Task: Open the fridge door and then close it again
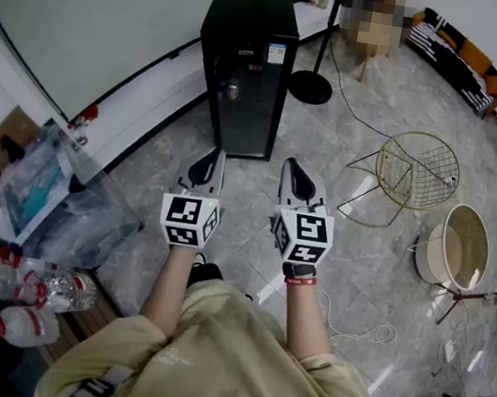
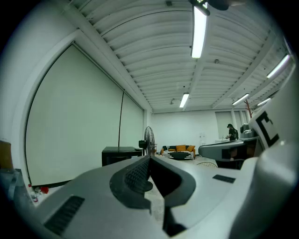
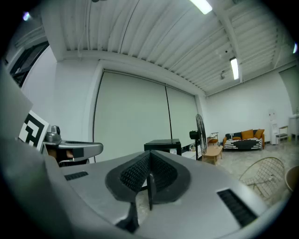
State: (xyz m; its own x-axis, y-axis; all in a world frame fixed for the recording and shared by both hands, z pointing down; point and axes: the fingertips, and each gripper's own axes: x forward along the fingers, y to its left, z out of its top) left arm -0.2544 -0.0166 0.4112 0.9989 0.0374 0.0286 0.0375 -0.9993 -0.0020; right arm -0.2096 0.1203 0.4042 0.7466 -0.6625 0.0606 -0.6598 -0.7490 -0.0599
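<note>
Grey shiny stone floor fills the room, with a long white wall on the left. By that wall, at the far middle, stands the small black fridge with a glass door (image 1: 246, 71). Its door is shut. The left gripper (image 1: 210, 161) and the right gripper (image 1: 297, 174) are held side by side and level, on the near side of the fridge, not touching it. Both are closed tight with nothing in them.

Closed jaws cannot hook the door edge, so they may just bump the glass and slide off. A hard pull could drag the little fridge over the smooth floor, or tip it. The thin white cable (image 1: 350, 326) lies on the floor at the near right, and a foot could catch on it. The gold wire chair (image 1: 416, 173) stands to the right of the fridge, and a wide arm swing might knock it.
</note>
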